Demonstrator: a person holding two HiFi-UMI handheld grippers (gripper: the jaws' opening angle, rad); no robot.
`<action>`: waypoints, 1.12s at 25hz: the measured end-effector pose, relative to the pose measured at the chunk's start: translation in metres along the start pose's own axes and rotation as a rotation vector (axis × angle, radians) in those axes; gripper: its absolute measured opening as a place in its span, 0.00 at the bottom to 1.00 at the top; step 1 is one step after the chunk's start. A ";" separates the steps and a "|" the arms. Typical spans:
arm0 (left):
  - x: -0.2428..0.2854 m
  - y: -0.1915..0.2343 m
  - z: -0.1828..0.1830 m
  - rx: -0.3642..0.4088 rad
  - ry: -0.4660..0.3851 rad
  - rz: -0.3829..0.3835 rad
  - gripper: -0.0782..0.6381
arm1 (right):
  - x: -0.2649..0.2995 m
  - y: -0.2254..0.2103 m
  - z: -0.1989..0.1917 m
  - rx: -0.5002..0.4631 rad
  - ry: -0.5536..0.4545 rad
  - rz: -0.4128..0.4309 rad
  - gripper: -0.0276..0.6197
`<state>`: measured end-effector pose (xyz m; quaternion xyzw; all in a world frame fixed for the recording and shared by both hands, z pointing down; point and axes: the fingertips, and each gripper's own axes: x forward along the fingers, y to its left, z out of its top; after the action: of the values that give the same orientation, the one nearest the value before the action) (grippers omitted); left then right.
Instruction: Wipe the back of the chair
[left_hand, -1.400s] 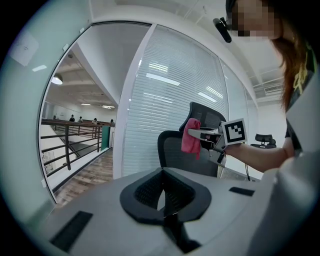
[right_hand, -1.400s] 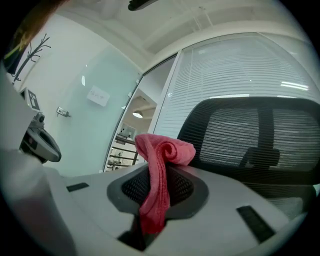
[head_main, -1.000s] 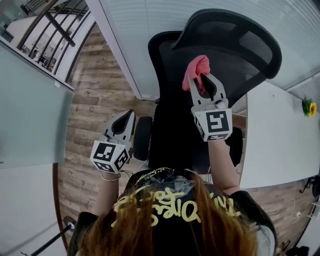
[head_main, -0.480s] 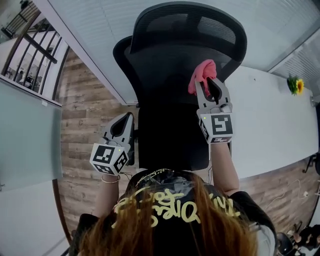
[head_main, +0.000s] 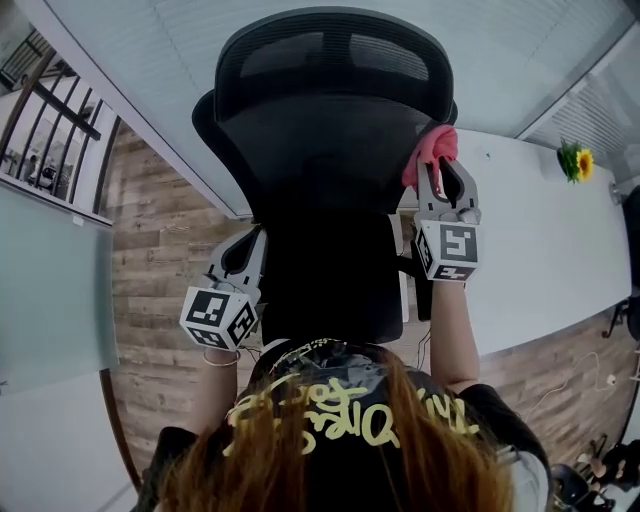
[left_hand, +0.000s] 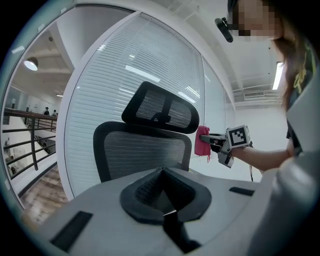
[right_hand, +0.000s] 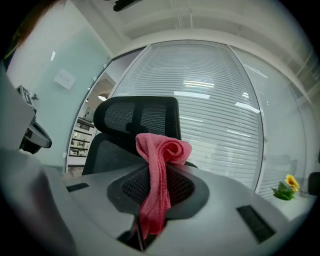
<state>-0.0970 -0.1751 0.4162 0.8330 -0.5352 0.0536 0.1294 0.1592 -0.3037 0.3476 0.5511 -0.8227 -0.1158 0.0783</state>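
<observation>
A black mesh office chair stands in front of me, its backrest (head_main: 320, 150) facing me and the headrest (head_main: 330, 55) above it. My right gripper (head_main: 441, 170) is shut on a rolled pink cloth (head_main: 432, 148), held at the backrest's upper right edge; whether the cloth touches the mesh I cannot tell. In the right gripper view the cloth (right_hand: 160, 170) hangs down between the jaws, with the backrest (right_hand: 107, 152) behind it. My left gripper (head_main: 246, 250) is shut and empty, low beside the chair's left side. The left gripper view shows the backrest (left_hand: 145, 152), the cloth (left_hand: 202, 142) and the right gripper (left_hand: 216, 142).
A white table (head_main: 540, 250) runs along the right with a small sunflower (head_main: 575, 160) on it. White blinds (head_main: 150, 60) stand behind the chair. Wood floor (head_main: 160, 260) lies on the left, with a railing (head_main: 50, 110) beyond a glass wall.
The right gripper has carried the pink cloth from the middle of the backrest to its right edge. The left gripper has stayed where it was.
</observation>
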 end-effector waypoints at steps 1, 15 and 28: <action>0.002 -0.003 0.000 0.002 0.000 -0.001 0.10 | 0.001 -0.004 -0.004 -0.004 0.005 -0.004 0.15; -0.008 0.009 -0.006 -0.011 0.009 0.147 0.10 | 0.066 -0.087 -0.060 -0.047 0.116 -0.090 0.15; -0.027 0.031 -0.015 -0.034 0.040 0.230 0.10 | 0.104 -0.079 -0.066 -0.029 0.085 -0.173 0.15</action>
<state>-0.1358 -0.1601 0.4292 0.7626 -0.6254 0.0757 0.1469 0.2074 -0.4355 0.3894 0.6233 -0.7662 -0.1105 0.1105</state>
